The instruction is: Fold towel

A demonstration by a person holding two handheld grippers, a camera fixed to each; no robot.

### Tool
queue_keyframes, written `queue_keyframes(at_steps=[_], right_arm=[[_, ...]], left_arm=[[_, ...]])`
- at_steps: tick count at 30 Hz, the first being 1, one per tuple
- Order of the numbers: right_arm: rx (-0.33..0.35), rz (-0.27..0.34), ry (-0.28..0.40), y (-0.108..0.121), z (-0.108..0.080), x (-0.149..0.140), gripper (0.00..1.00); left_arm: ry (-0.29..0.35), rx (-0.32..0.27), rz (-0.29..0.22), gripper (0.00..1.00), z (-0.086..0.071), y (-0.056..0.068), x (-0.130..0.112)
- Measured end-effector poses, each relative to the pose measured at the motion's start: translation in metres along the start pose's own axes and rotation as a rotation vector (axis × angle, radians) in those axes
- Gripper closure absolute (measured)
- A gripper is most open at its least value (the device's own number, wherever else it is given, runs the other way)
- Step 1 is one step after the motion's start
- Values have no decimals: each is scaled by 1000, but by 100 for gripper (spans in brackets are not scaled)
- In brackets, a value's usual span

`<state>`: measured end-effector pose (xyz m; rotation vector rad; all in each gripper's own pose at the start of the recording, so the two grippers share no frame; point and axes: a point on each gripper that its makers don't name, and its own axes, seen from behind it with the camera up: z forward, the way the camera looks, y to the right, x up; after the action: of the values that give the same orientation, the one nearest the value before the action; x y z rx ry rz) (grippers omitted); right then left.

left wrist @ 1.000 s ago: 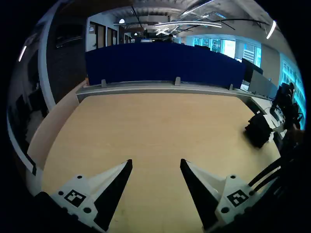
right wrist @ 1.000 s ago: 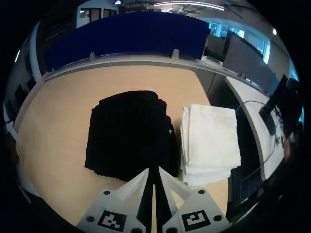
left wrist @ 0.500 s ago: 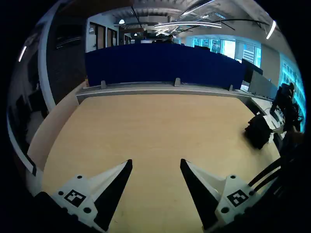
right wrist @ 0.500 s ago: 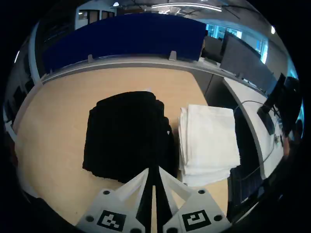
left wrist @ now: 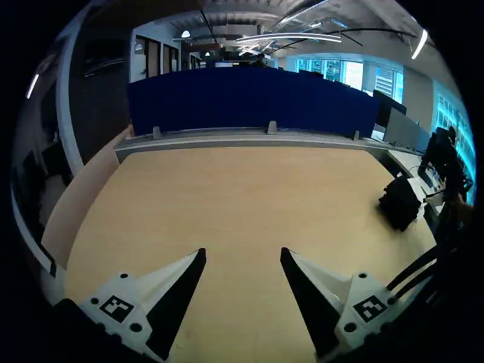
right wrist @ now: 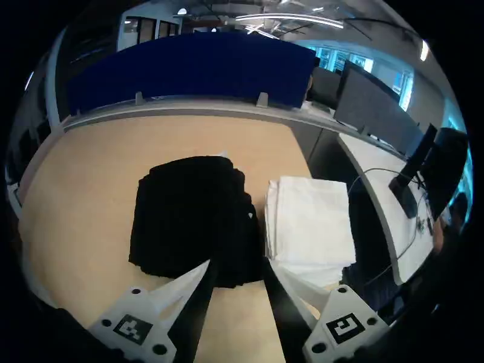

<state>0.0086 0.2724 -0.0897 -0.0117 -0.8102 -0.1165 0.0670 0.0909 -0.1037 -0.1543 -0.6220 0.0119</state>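
While the right gripper (right wrist: pixel 237 265) gapes empty over the black towel (right wrist: pixel 187 221), the left gripper (left wrist: pixel 242 251) (square-marked too) gapes empty above the table (left wrist: pixel 242 187).

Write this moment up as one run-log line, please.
left gripper open over table | right gripper open at near edge of folded black towels | folded white towels beside them | nothing gripped
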Motion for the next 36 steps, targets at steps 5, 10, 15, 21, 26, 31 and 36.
queue_keyframes(at_steps=[5,10,15,21,26,31,36], right_arm=[[23,2,26,-10,-1,11,7],[41,2,42,-22,3,21,0],[59,-13,45,-35,9,27,0],[92,-17,55,-57,16,36,0],[102,-22,49,-68,22,35,0],[100,-24,26,-72,29,21,0],[94,-18,-2,-73,38,2,0]], left_arm=[[1,2,-1,9,-1,-1,0],[2,3,-5,9,-3,-1,0],[2,9,-5,9,-4,-3,-2],[0,14,-10,9,-5,-6,-5],[0,15,-14,9,-6,-7,-6],[-1,18,-13,9,-7,-9,-6],[-5,24,-11,9,-9,-12,-8]])
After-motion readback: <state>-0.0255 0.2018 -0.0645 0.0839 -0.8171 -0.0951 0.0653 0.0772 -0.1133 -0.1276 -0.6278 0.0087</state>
